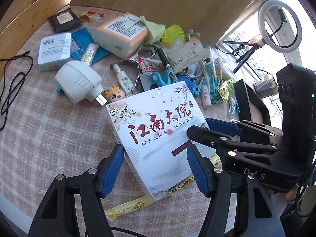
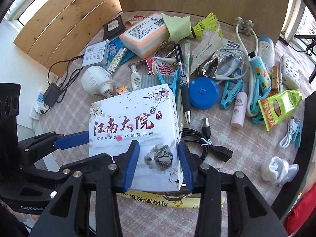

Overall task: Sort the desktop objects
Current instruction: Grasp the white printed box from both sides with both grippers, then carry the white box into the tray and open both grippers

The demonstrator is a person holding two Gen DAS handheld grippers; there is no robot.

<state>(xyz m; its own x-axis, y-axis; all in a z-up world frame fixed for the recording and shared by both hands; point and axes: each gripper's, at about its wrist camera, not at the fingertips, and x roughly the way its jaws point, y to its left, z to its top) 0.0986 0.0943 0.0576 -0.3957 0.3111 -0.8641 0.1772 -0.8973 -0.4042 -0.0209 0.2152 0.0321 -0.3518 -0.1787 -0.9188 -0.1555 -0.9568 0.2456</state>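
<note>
A white box [image 1: 158, 130] printed with red Chinese characters and blossoms lies tilted on the checked tablecloth, its near end over a yellow sachet [image 1: 128, 207]. My left gripper [image 1: 155, 148] straddles the box's near left corner with wide jaws: the left pad is at the side wall and the right pad is over the top face, with no clear squeeze. My right gripper [image 2: 158, 145] is shut on the box [image 2: 128, 122], one pad on the top face and the other against the right wall. In the left wrist view it [image 1: 197, 127] pinches the right edge.
Clutter fills the far half: a white plug adapter [image 1: 79, 81], grey tin [image 1: 54, 49], orange tissue pack [image 1: 122, 33], black pen [image 2: 182, 79], blue tape measure [image 2: 203, 92], clothes pegs [image 2: 229, 92]. A black USB cable [image 2: 207, 142] lies right of the box. Crumpled plastic [image 2: 278, 167] sits near right.
</note>
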